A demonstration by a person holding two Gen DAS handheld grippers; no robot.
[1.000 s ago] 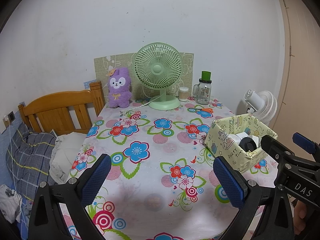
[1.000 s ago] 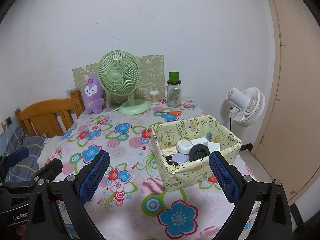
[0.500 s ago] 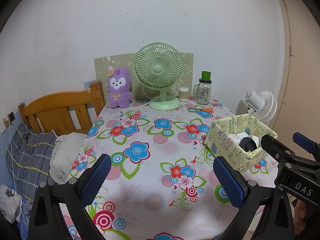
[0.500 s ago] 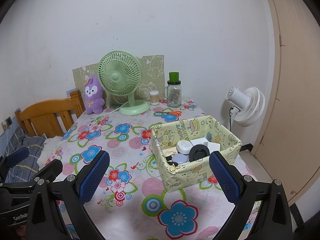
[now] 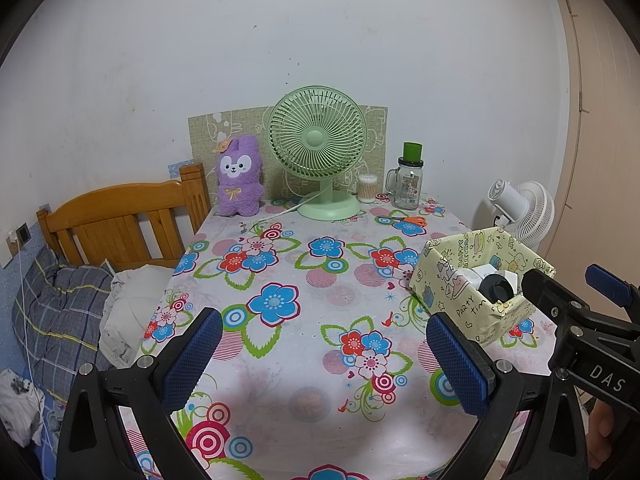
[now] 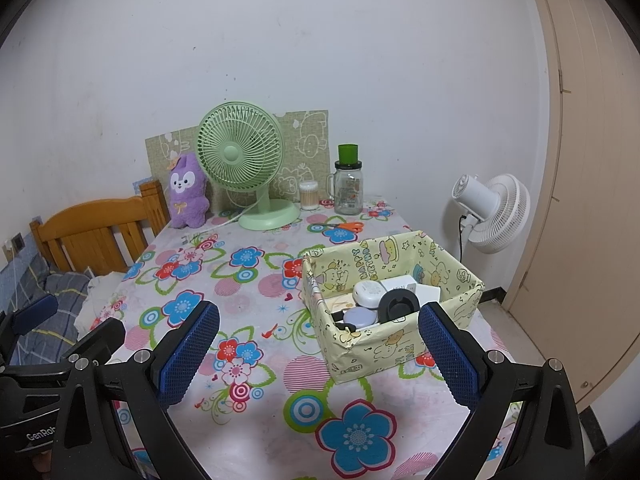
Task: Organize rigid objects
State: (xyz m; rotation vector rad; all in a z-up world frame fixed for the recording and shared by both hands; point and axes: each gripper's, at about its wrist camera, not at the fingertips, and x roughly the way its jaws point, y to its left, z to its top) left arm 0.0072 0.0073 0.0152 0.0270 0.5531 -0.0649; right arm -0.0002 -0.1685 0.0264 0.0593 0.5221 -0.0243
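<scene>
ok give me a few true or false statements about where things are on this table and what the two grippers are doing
1. The yellow cartoon-print paper box holds several small items, among them a black round lid. True.
2. The orange-handled scissors lie inside that box. False: they lie on the floral tablecloth, between the box and the glass mug jar with a green cap.
3. The left gripper is shut on an object. False: its jaws are wide apart and empty.
4. The right gripper is open and holds nothing. True.
5. The purple plush rabbit stands beside the green desk fan at the far edge. True.
</scene>
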